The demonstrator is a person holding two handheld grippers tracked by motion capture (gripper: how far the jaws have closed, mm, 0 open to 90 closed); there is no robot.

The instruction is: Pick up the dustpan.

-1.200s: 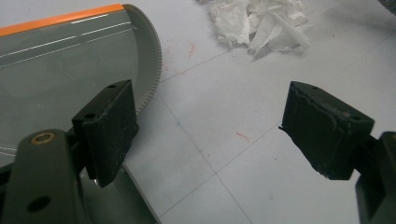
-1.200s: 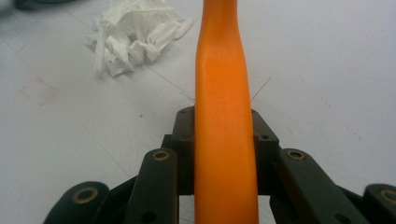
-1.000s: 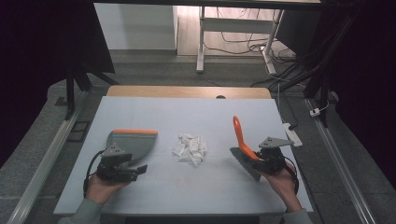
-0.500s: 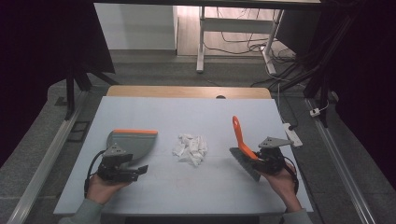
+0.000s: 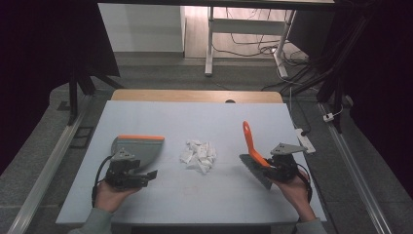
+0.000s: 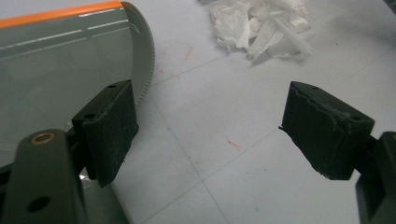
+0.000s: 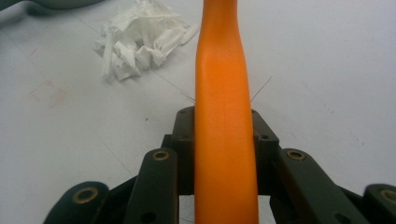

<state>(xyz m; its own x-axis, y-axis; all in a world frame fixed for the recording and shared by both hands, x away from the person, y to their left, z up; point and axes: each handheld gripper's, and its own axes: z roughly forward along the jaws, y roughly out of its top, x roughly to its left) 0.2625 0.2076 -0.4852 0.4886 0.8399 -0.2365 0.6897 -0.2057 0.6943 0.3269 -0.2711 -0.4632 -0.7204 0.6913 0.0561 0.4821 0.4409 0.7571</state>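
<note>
A grey dustpan [image 5: 139, 146] with an orange front strip lies at the table's left. My left gripper [image 5: 146, 174] sits at its near side and stands open [image 6: 210, 121]. One pad [image 6: 109, 130] hangs over the pan's curved rim [image 6: 60, 60], and bare table shows between the jaws. A pile of white paper scraps [image 5: 198, 155] [image 6: 261, 28] [image 7: 140, 37] lies mid-table. My right gripper [image 5: 267, 166] [image 7: 224, 140] is shut on an orange handle [image 5: 249, 139] [image 7: 223, 93] that slants up and away. Its dark grey head [image 5: 254, 170] rests low by the table.
The white tabletop [image 5: 195, 117] has a wooden strip along its far edge [image 5: 195, 95]. A white power strip [image 5: 303, 140] lies off the right edge. Table legs and cables stand on the floor beyond. Open surface lies between the scraps and each gripper.
</note>
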